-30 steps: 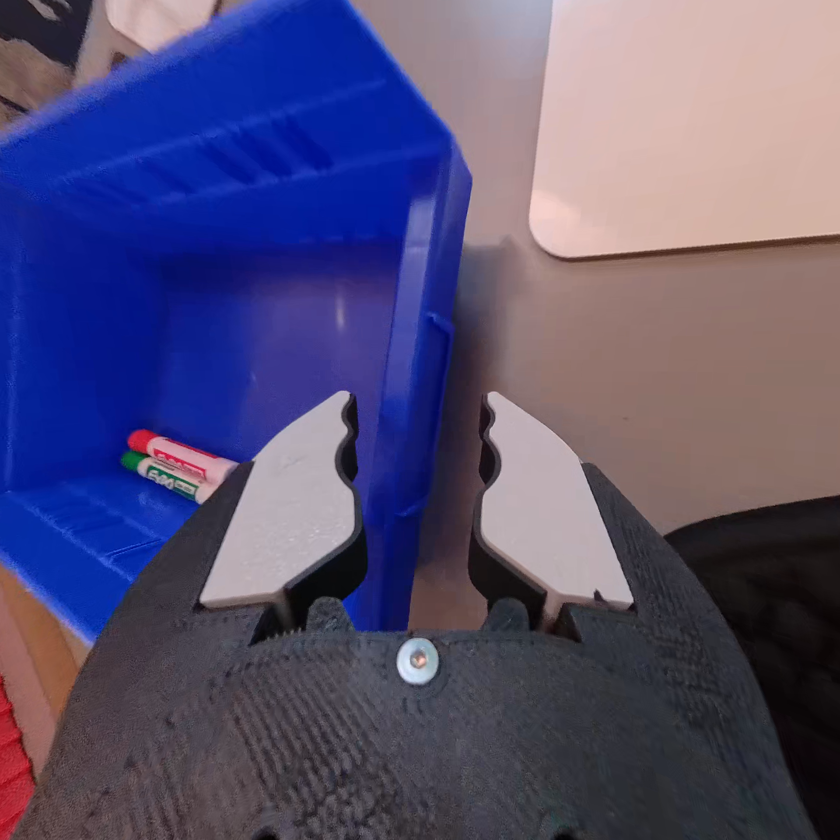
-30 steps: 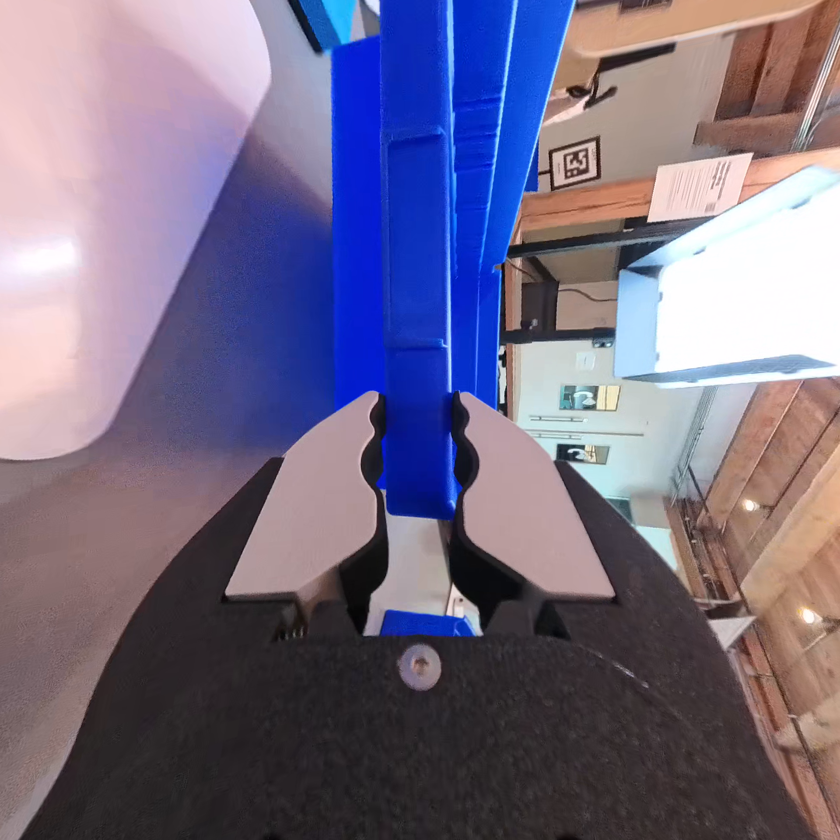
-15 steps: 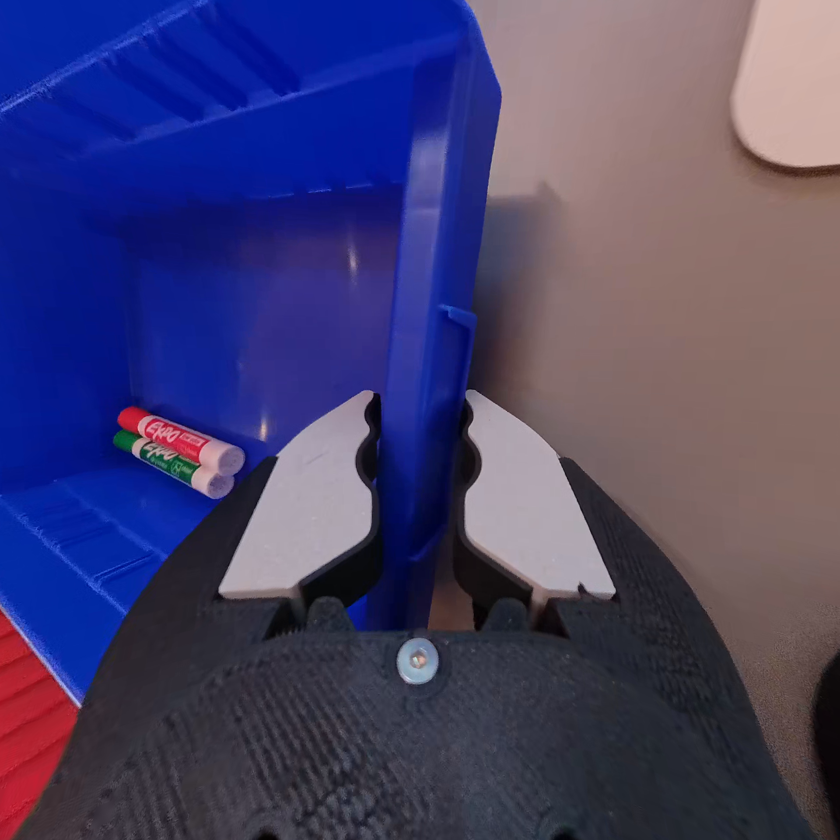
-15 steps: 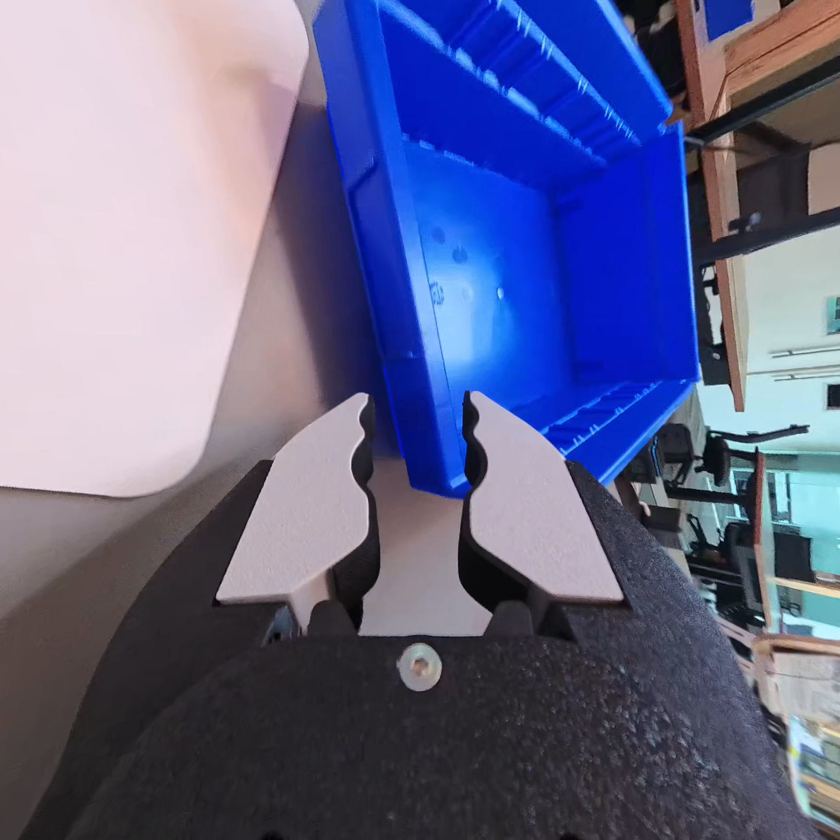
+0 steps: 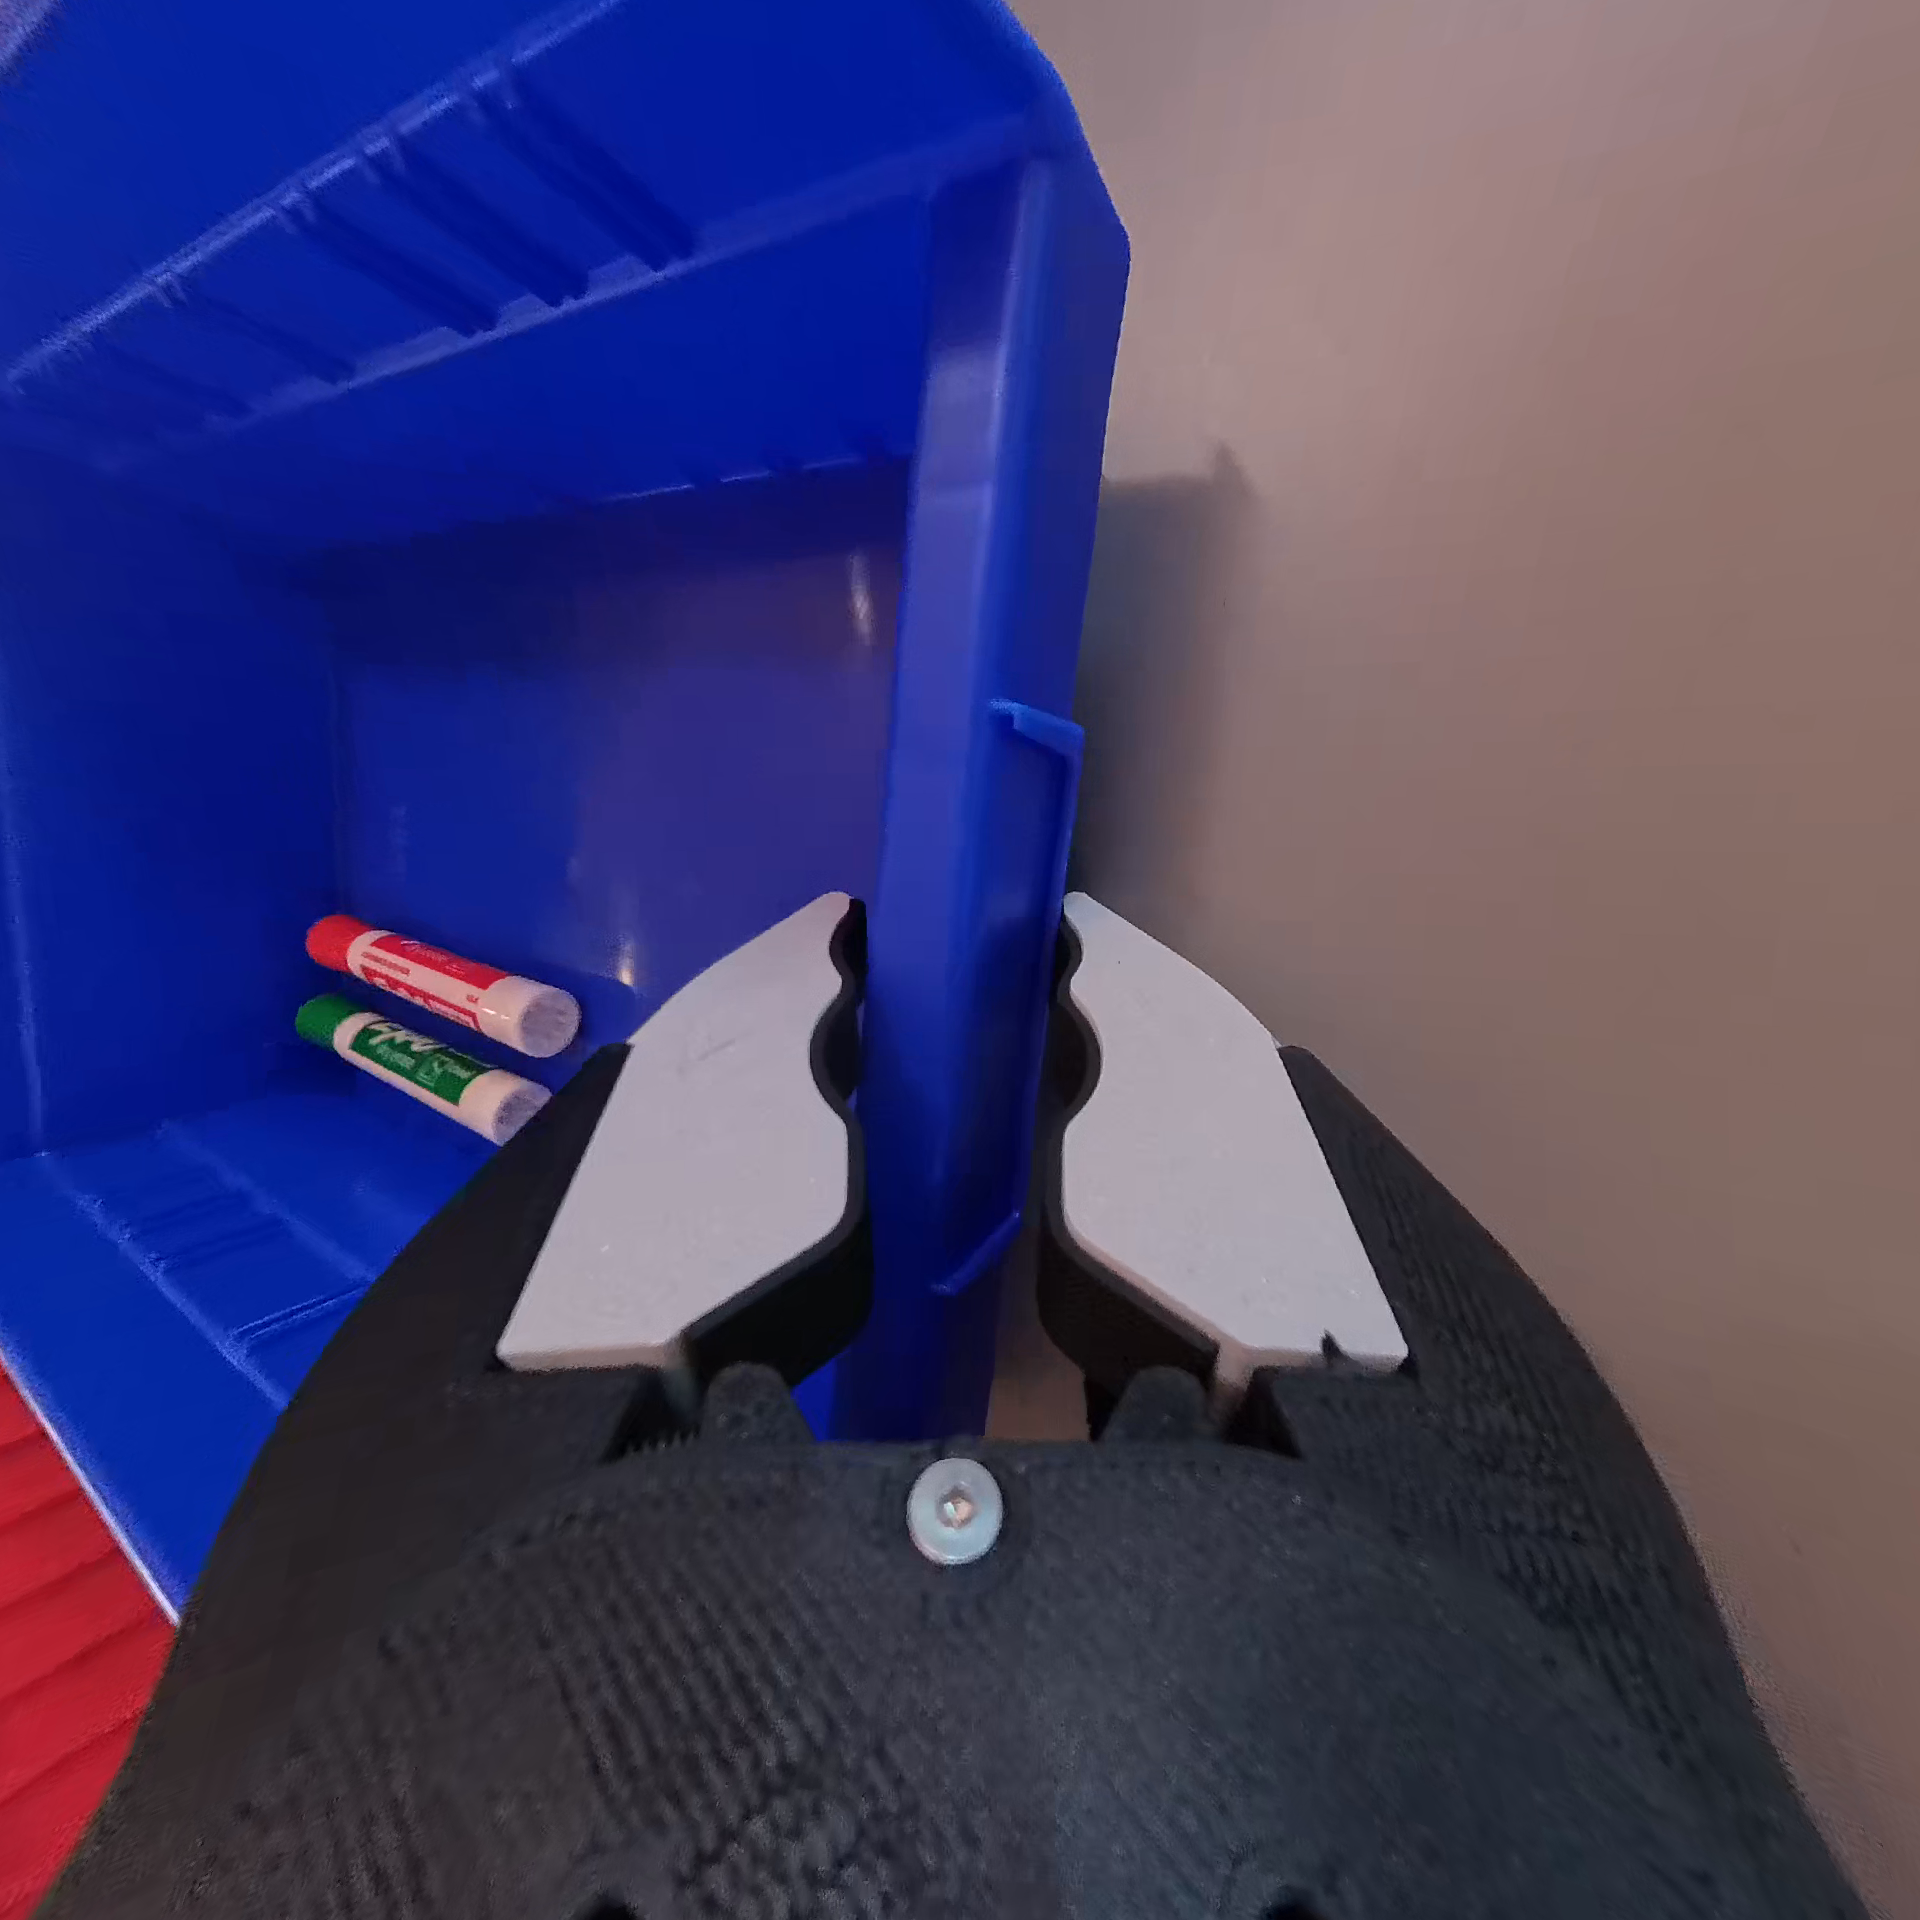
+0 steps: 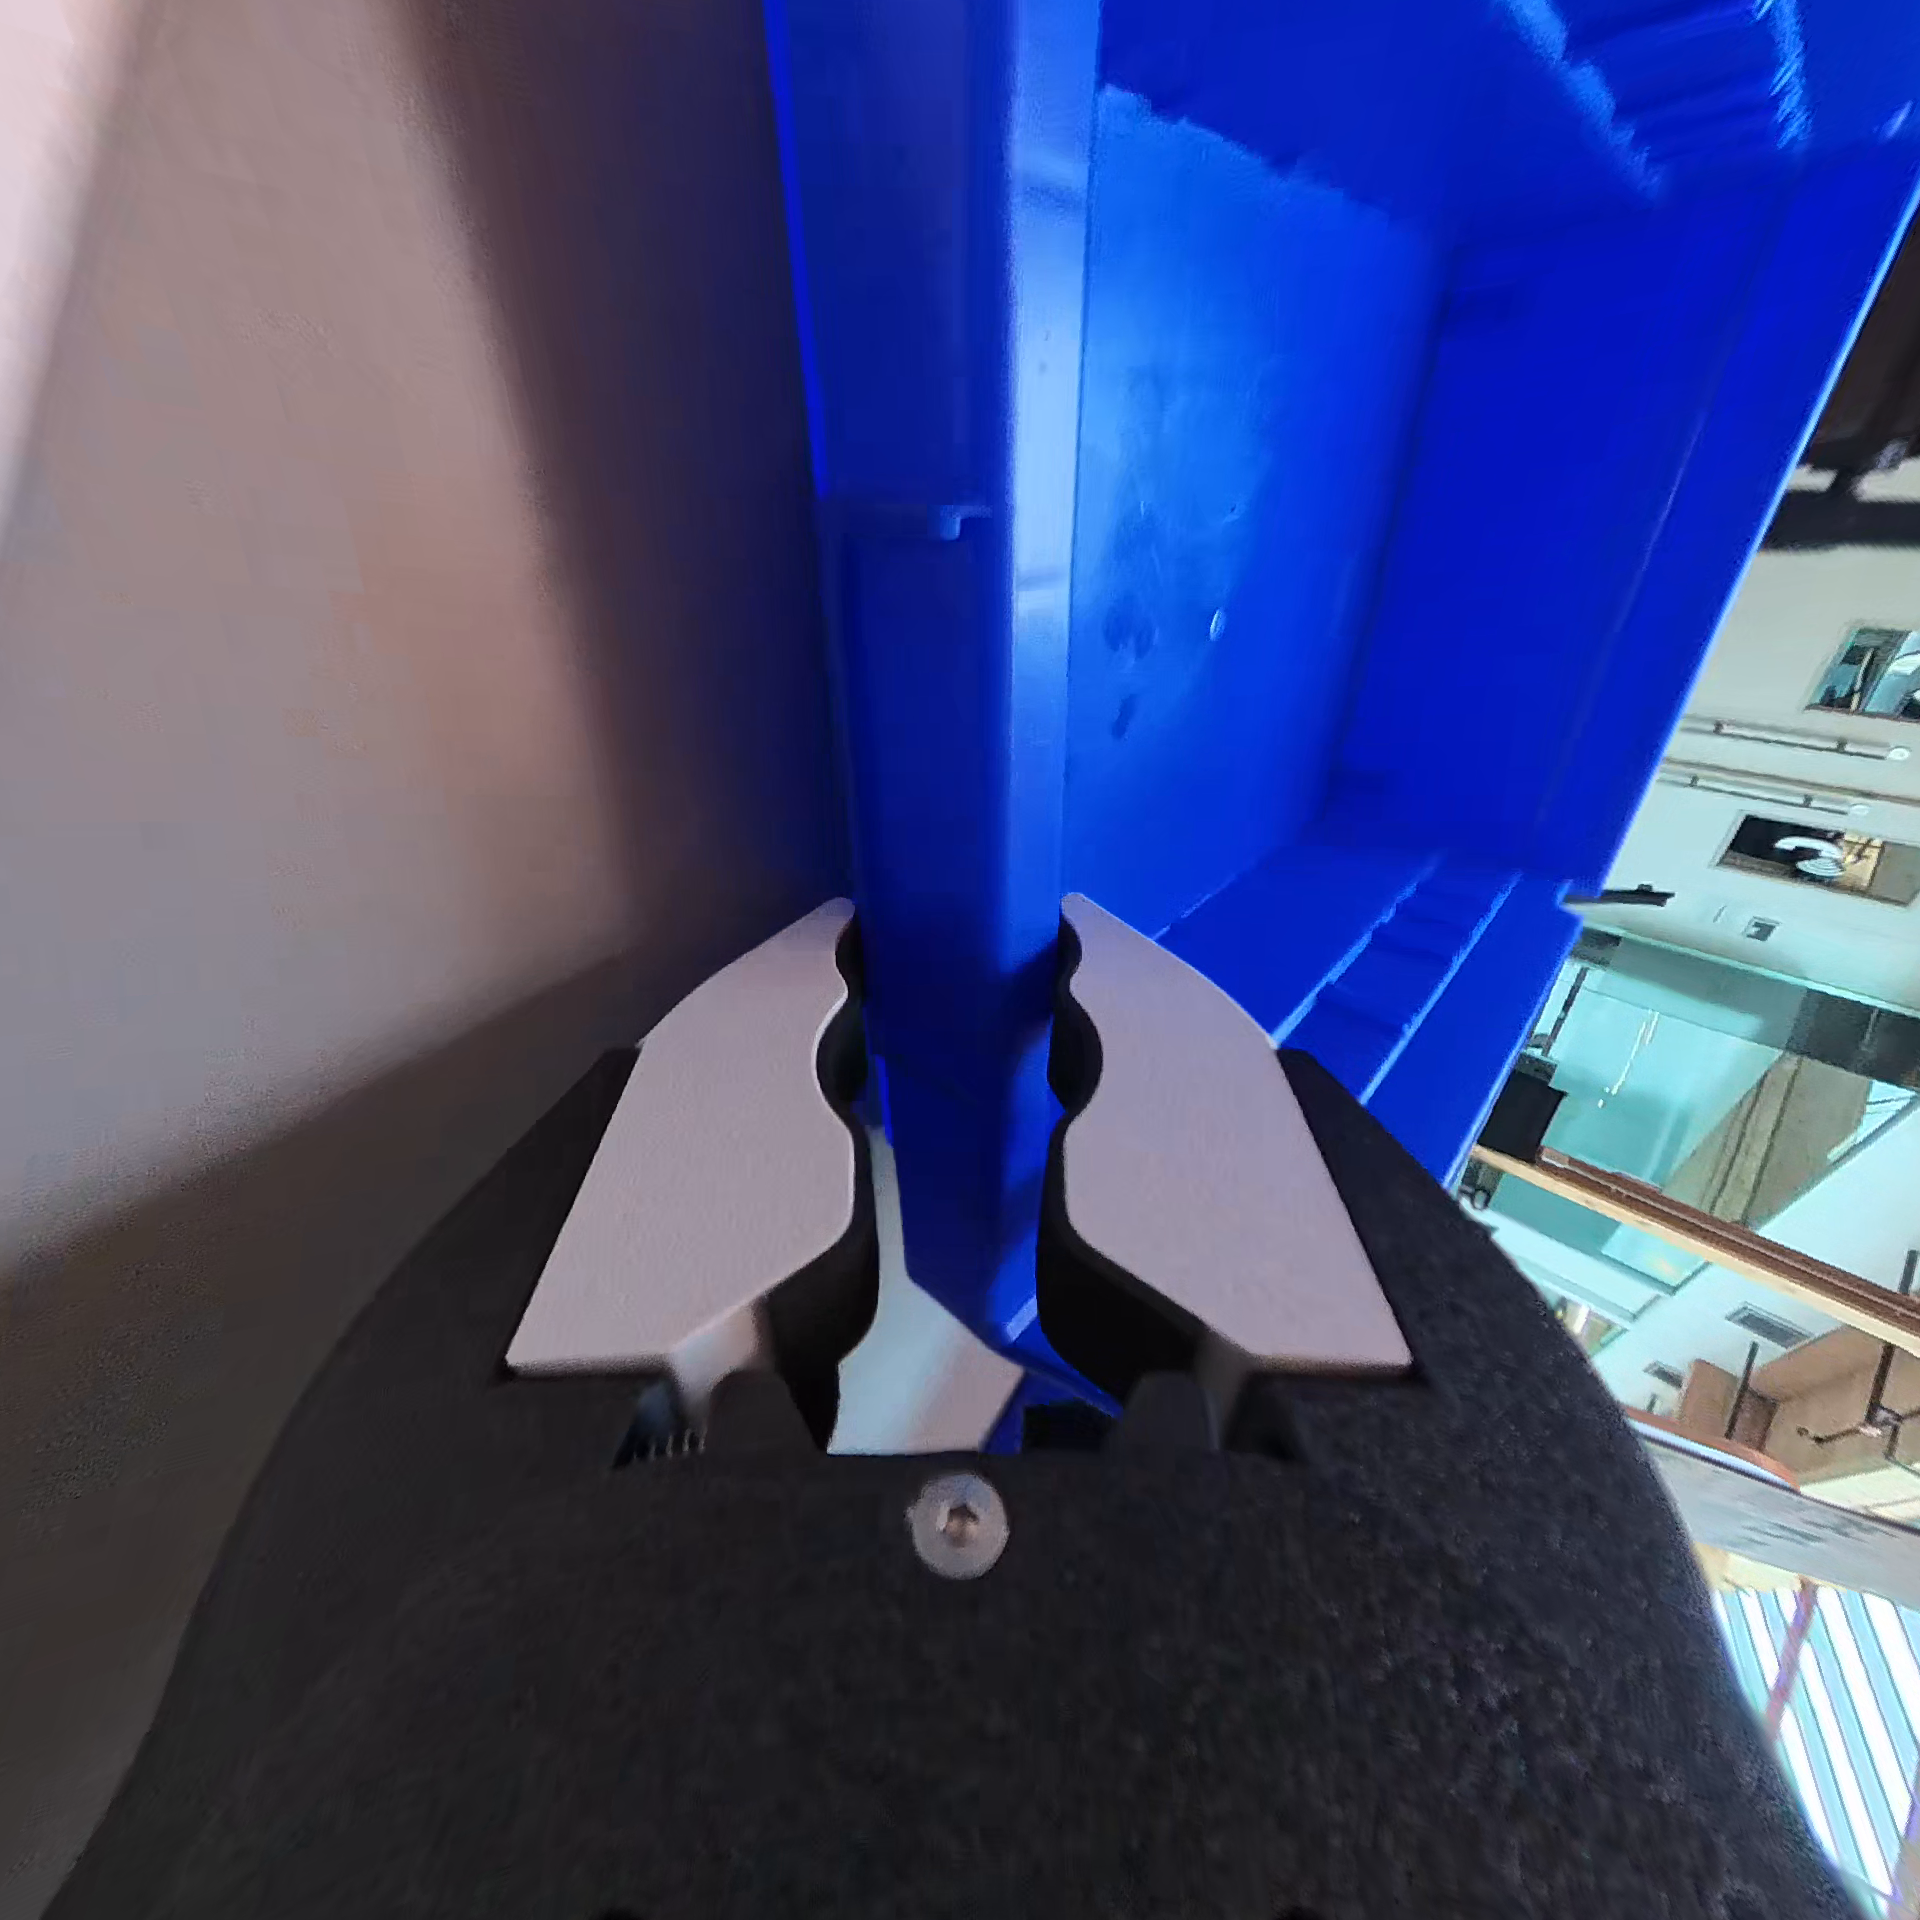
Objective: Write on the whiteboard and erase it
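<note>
My left gripper (image 5: pixel 956 925) is shut on the right wall of a blue bin (image 5: pixel 987 623). A red marker (image 5: pixel 436 971) and a green marker (image 5: pixel 416 1060) lie side by side on that bin's floor, left of my fingers. My right gripper (image 6: pixel 956 920) is shut on the left wall of a blue bin (image 6: pixel 1247 623) whose inside shows no contents. A pale, blurred surface (image 6: pixel 208 571) left of that bin looks like the whiteboard. No eraser is in view.
Grey tabletop (image 5: pixel 1507 831) lies right of the left bin. A red ribbed object (image 5: pixel 62 1558) sits at the lower left below that bin. Beyond the right bin is a room with wooden beams (image 6: pixel 1714 1247) and glass. My right fingertips sit around 60 cm from my left ones.
My left gripper moved from beside the bin onto its right wall and closed on it. The right view swung; its jaws sat looser at the bin's corner and now clamp the wall.
</note>
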